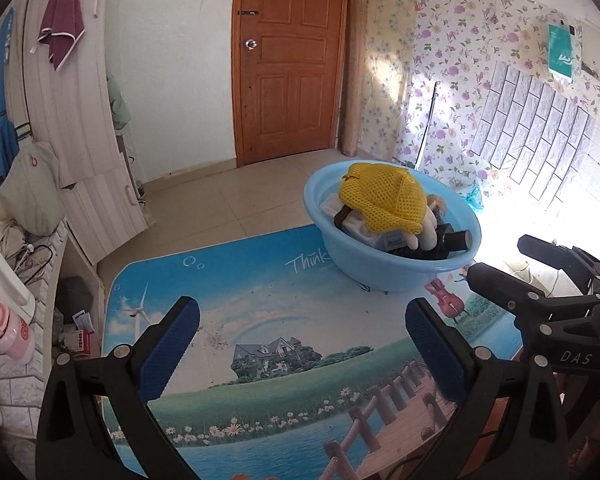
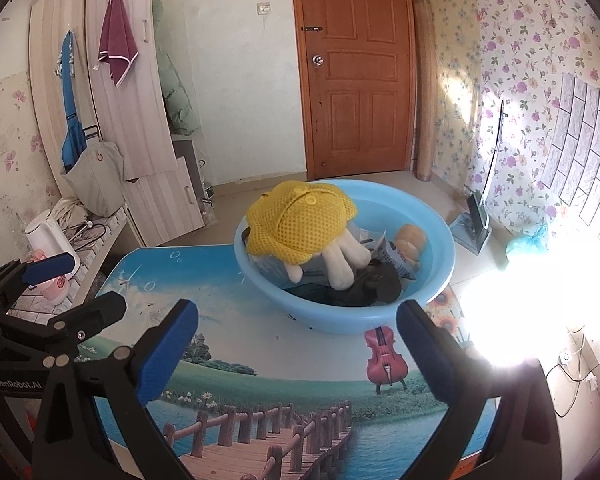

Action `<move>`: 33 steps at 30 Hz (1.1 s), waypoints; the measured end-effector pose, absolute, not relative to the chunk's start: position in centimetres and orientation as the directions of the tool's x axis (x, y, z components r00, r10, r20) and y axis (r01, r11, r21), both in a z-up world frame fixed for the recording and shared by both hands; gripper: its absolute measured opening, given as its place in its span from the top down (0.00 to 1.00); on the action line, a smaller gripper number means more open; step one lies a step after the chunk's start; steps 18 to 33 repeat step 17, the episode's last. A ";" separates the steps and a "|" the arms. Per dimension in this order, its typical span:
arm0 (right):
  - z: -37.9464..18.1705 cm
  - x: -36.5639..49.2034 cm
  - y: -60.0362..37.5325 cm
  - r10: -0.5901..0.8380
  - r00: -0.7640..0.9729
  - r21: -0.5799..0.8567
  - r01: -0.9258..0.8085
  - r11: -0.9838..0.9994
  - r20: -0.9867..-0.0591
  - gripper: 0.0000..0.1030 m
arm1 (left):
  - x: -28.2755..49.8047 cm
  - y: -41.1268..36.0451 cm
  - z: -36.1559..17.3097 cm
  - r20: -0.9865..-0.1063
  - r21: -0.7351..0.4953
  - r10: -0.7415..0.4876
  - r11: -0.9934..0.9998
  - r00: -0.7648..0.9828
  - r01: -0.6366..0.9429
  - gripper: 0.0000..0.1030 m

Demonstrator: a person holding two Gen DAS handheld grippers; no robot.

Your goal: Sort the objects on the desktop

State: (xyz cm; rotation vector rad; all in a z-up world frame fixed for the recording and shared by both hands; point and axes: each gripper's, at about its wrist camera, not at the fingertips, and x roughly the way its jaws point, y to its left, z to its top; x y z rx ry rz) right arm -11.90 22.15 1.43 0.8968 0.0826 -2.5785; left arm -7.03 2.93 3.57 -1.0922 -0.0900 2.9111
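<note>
A light blue basin [image 1: 384, 276] [image 2: 340, 312] sits at the far right of a table with a printed landscape cover [image 1: 260, 320] [image 2: 292, 360]. In the basin a yellow mesh hat [image 1: 384, 196] [image 2: 300, 220] lies on top of cream plush pieces, dark items and a printed packet [image 2: 396, 260]. My left gripper [image 1: 302, 328] is open over the bare cover, short of the basin, nothing between its blue pads. My right gripper [image 2: 298, 332] is open too, its tips just before the basin's near wall, holding nothing. Each gripper also shows at the edge of the other's view.
A wooden door [image 1: 288, 60] stands behind on a tiled floor. Leaning boards, a maroon towel [image 1: 62, 16] and a grey bag [image 1: 32, 192] are at left. A side shelf holds a white kettle [image 2: 52, 240] and a pink cup [image 1: 4, 332]. Strong sunlight glares at right.
</note>
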 end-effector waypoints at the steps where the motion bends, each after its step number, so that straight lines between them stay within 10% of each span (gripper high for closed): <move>1: 1.4 -11.9 22.3 -0.357 -0.710 0.081 0.392 -0.917 -0.606 0.01 | -7.0 3.1 3.5 -0.658 -0.064 0.059 -0.998 -0.750 -0.021 0.00; 33: 1.0 -11.9 22.9 -0.363 -0.694 0.104 0.386 -0.917 -0.622 0.01 | -6.7 3.9 3.0 -0.670 -0.081 0.107 -0.994 -0.735 -0.071 0.00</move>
